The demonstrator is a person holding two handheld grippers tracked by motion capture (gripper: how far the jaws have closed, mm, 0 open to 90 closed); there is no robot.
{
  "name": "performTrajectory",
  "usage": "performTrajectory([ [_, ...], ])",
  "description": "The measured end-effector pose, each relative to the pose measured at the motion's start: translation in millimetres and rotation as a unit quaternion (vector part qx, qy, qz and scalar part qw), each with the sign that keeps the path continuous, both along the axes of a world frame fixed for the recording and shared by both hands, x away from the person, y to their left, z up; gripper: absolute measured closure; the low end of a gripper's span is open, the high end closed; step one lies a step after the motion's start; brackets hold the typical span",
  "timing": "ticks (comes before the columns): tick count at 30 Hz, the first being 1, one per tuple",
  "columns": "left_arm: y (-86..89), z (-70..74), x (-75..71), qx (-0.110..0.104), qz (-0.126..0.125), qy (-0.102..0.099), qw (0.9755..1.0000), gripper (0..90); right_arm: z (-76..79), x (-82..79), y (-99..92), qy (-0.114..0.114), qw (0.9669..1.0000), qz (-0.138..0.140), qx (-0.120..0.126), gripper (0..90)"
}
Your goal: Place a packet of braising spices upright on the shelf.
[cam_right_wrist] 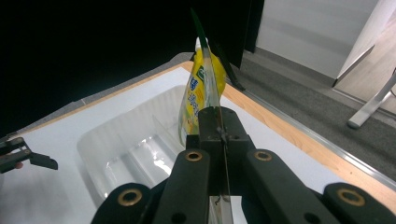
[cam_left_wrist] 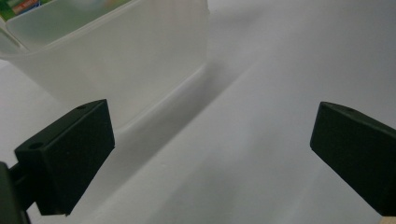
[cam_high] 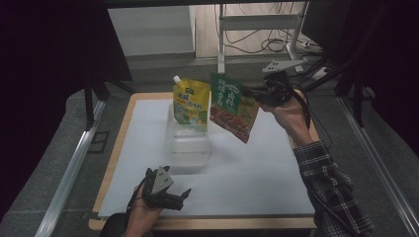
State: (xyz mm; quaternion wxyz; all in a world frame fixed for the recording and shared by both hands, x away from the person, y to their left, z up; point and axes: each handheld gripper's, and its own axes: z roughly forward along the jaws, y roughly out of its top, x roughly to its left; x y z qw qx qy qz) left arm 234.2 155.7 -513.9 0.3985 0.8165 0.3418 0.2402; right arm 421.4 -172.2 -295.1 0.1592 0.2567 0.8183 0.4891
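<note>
above the clear tub, green pouch hanging tilted, long axis down-right, clenched in right tongs; left tongs released

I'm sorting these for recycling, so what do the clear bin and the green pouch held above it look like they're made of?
The bin looks like translucent, slightly frosted plastic: the table shows through its walls. The green pouch, pinched in the right gripper, seems to be thin flexible printed film with a glossy finish; in the right gripper view it is blade-thin edge-on. Whether it is foil-lined I cannot tell.

Dim room, grey floor, wooden table
</note>
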Motion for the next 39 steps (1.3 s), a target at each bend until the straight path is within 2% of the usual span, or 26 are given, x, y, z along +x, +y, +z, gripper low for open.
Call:
performTrajectory([
  [3,-0.7,0.0,0.0,-0.010,0.001,-0.002,0.9999,0.0,5.6,-3.9,-0.4,0.000,1.0000,0.004,0.002,88.8],
  [7,-0.7,0.2,0.1,-0.013,0.000,-0.002,0.9999,0.0,9.2,-6.3,0.9,0.003,0.9999,0.012,0.005,88.8],
  [13,-0.6,0.1,0.1,-0.012,0.000,-0.002,0.9999,0.0,6.0,-3.1,9.9,0.007,0.9997,0.024,0.007,88.8],
  [25,1.8,1.3,0.4,-0.017,-0.003,-0.001,0.9999,0.0,-3.4,12.0,39.7,0.013,0.9983,0.054,0.019,88.9],
  [27,1.3,2.5,-0.5,-0.030,-0.006,-0.003,0.9995,0.0,-4.2,15.1,44.8,0.017,0.9979,0.058,0.026,88.8],
  [29,1.2,3.7,-0.9,-0.027,-0.008,-0.008,0.9996,0.0,-4.7,18.2,52.1,0.019,0.9975,0.061,0.030,88.9],
  [39,3.5,2.9,0.7,-0.025,-0.002,-0.003,0.9997,0.0,-5.4,29.1,85.2,0.015,0.9960,0.084,0.027,88.8],
])
